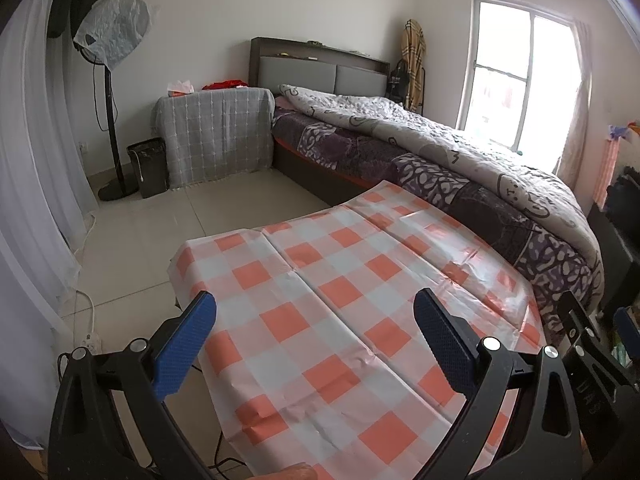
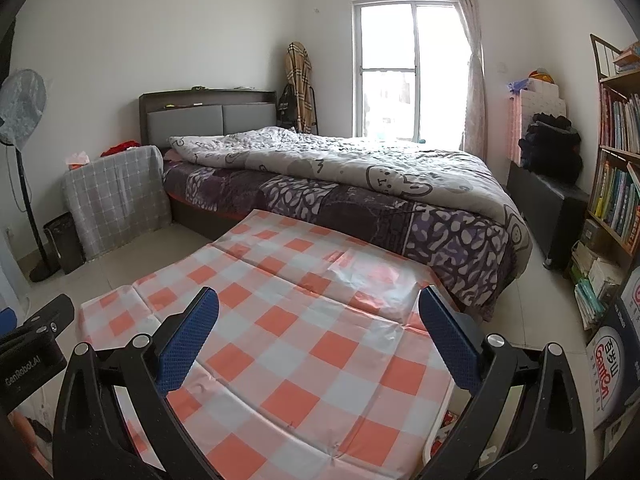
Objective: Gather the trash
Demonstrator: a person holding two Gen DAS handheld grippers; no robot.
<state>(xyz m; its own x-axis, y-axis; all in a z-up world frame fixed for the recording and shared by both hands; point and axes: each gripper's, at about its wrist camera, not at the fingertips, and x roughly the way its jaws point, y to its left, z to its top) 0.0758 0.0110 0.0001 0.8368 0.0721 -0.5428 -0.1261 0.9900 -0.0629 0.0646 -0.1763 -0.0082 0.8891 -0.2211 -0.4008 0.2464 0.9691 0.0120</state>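
Tongs left (image 1: 315,338) and right (image 2: 319,336) both released, trash bin (image 1: 147,168) far beyond, beside bed (image 1: 420,152).

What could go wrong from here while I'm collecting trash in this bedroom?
No trash shows on the checkered tablecloth, so both open tongs, left and right, may end up grabbing the thin cloth itself and dragging it off.

The trash bin sits across the floor beside the fan; its hanging cord and stand could snag on approach.

A white cable and power strip lie on the floor by the curtain, probably a trip hazard.
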